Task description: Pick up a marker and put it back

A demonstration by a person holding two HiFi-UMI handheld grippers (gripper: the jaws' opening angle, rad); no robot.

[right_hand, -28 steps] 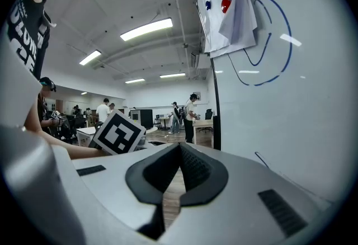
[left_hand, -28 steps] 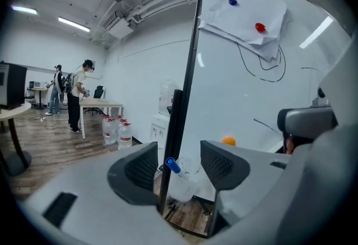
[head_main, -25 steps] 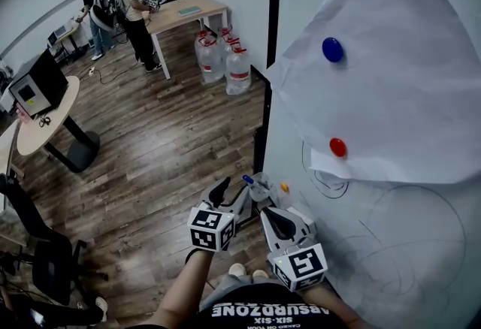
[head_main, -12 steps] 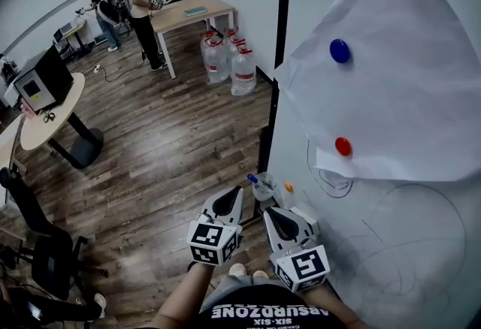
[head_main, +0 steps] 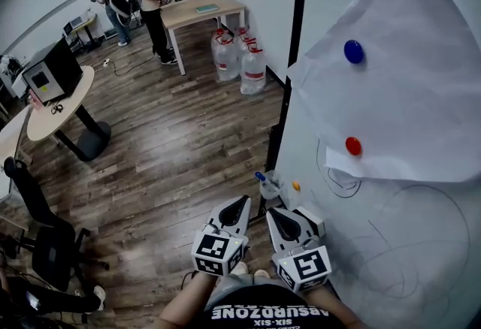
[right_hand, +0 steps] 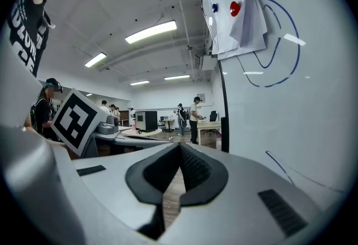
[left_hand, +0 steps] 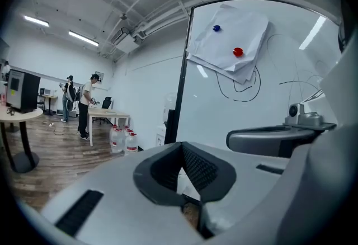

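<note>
The left claw [head_main: 242, 203] has drawn back from the marker [head_main: 260, 177]: a second ago its jaws stood wide apart with their tips right by the blue cap, and now they are pressed together with nothing between them, clear of it and nearer the person. The left gripper view shows the two ribbed pads [left_hand: 197, 166] meeting at their tips, with only floor and whiteboard visible beyond them. The marker stands tilted, blue cap uppermost, in a small clear holder [head_main: 270, 189] at the lower left edge of the whiteboard [head_main: 421, 260], just ahead of both claws and touched by neither. The right claw [head_main: 273, 213] lies close beside the left one, nearer the board, and its own view shows its jaws [right_hand: 179, 146] closed as well and holding nothing. Higher on the board a paper sheet [head_main: 406, 95] is pinned by a blue magnet [head_main: 353, 51] and a red magnet [head_main: 353, 146], with pen loops drawn under its lower edge. Several water bottles [head_main: 253, 72] stand on the wooden floor [head_main: 173, 155] by the far wall.
</note>
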